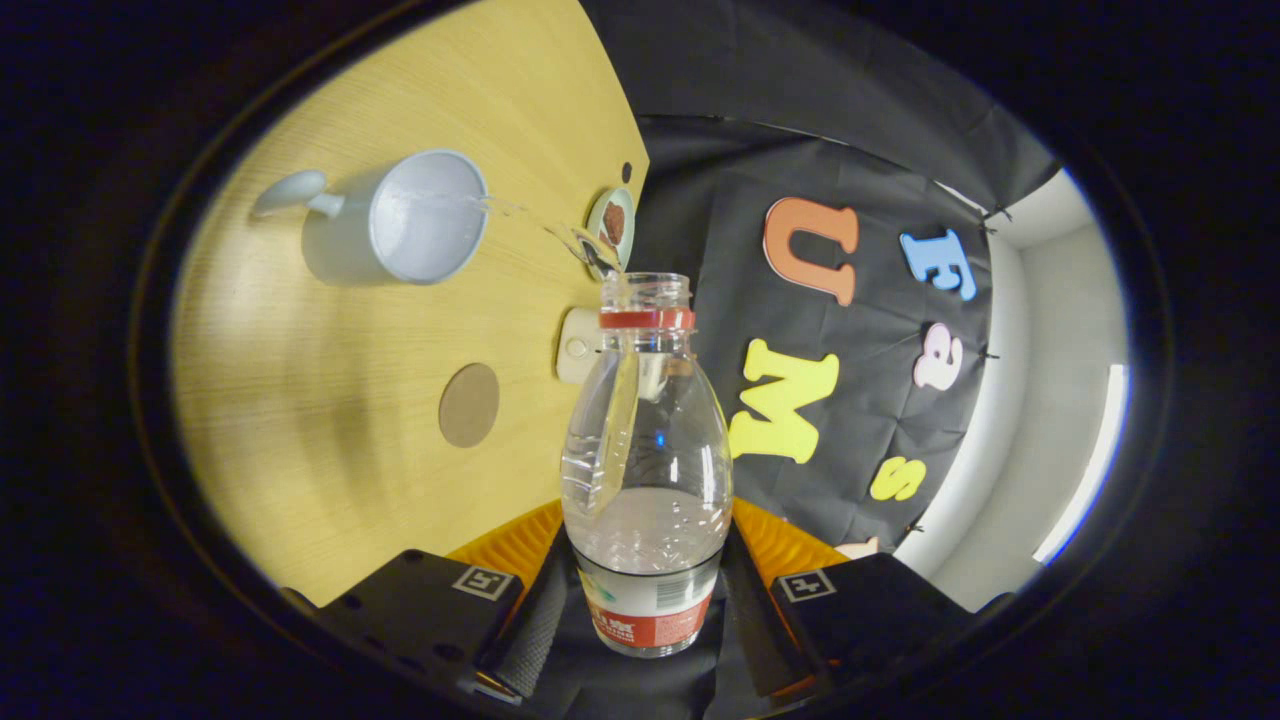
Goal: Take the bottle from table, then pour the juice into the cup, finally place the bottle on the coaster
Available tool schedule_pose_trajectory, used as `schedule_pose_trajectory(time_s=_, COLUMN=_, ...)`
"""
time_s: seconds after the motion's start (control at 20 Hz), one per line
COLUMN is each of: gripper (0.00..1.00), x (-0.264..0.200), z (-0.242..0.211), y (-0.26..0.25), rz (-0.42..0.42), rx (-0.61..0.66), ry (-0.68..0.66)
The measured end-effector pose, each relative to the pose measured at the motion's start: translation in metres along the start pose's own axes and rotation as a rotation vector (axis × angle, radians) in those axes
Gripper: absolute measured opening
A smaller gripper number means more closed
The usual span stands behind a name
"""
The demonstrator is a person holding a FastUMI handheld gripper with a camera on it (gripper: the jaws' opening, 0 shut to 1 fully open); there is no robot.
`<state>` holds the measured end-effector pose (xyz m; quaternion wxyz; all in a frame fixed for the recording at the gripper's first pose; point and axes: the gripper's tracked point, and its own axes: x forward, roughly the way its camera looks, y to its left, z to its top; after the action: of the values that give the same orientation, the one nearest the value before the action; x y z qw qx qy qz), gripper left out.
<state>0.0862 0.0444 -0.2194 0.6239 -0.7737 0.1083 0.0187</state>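
My gripper (645, 605) is shut on a clear plastic bottle (647, 460) with a red neck ring and a red-and-white label; both black fingers (535, 620) press its lower body. The bottle has no cap and is tipped toward the wooden table (330, 420). A thin clear stream leaves its mouth and arcs into the white cup (415, 220), which stands beyond the fingers with its handle pointing away from the bottle. Clear liquid runs along the bottle's inner wall. The round brown coaster (469, 404) lies flat on the table between the cup and the bottle.
A small round dish with something dark in it (611, 222) sits at the table's far edge by the stream. A white rounded object (578, 345) lies on the table just behind the bottle's neck. The table ends at the black cloth wall.
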Motion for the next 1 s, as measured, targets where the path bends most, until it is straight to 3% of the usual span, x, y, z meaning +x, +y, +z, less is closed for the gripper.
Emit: schedule_pose_trajectory(time_s=1.0, gripper=0.81, x=-0.0091, z=-0.005, y=-0.0049, rz=-0.008, rx=-0.054, ry=0.016)
